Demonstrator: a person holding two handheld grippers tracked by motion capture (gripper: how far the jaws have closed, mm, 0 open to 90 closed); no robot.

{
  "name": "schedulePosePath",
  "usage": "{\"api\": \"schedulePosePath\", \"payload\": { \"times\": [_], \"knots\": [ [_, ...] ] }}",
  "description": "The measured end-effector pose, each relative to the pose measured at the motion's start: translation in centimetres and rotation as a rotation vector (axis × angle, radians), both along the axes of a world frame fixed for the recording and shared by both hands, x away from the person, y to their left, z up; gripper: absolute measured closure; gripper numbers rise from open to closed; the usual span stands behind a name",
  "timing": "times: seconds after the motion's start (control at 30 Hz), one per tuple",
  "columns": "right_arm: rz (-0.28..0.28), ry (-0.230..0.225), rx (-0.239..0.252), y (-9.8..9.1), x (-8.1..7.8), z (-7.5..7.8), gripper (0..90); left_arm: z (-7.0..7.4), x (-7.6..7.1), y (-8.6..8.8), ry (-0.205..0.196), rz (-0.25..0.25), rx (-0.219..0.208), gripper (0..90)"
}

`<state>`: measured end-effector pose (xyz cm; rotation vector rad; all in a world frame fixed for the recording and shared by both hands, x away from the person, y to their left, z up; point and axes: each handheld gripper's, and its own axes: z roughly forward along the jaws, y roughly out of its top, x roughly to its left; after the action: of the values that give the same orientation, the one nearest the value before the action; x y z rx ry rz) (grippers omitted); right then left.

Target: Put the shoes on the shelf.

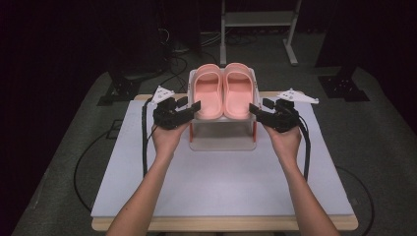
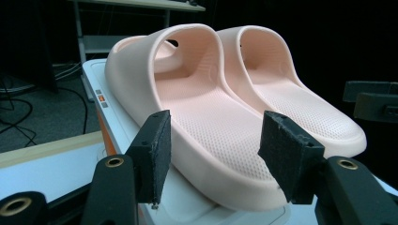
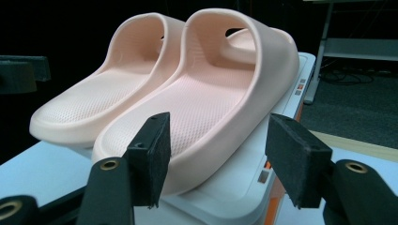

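Observation:
Two pink slippers stand side by side, heels toward me, on a white stand [image 1: 221, 138] at the far middle of the table. My left gripper [image 1: 193, 106] is at the stand's left side, by the heel of the left slipper [image 1: 208, 93]. My right gripper [image 1: 254, 108] is at the stand's right side, by the right slipper [image 1: 238, 91]. In the left gripper view the left gripper [image 2: 218, 159] is open, its pads either side of the left slipper's [image 2: 206, 117] heel without pressing it. The right gripper [image 3: 220, 159] is likewise open around the right slipper's [image 3: 220, 103] heel.
A pale mat [image 1: 221, 187] covers the wooden table, with bare room in front of the stand. Black cables [image 1: 144, 147] trail from both grippers over the table's sides. A metal frame [image 1: 258, 19] stands on the floor behind.

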<state>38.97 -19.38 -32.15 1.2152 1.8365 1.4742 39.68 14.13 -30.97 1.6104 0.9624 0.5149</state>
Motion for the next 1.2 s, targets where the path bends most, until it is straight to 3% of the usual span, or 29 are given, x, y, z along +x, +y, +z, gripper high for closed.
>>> {"api": "schedulePosePath", "payload": {
  "times": [0.5, 1.2],
  "knots": [
    [0.005, -0.029, -0.009, -0.6, -1.9, -0.5, 38.5, -0.9, -1.2, 0.9, -0.012, 0.000, -0.010, 42.9],
    [-0.009, -0.018, -0.018, -1.8, -3.6, -2.1, 30.7, -2.0, -2.8, 2.0, -0.022, -0.015, -0.019, 39.4]
  ]
}}
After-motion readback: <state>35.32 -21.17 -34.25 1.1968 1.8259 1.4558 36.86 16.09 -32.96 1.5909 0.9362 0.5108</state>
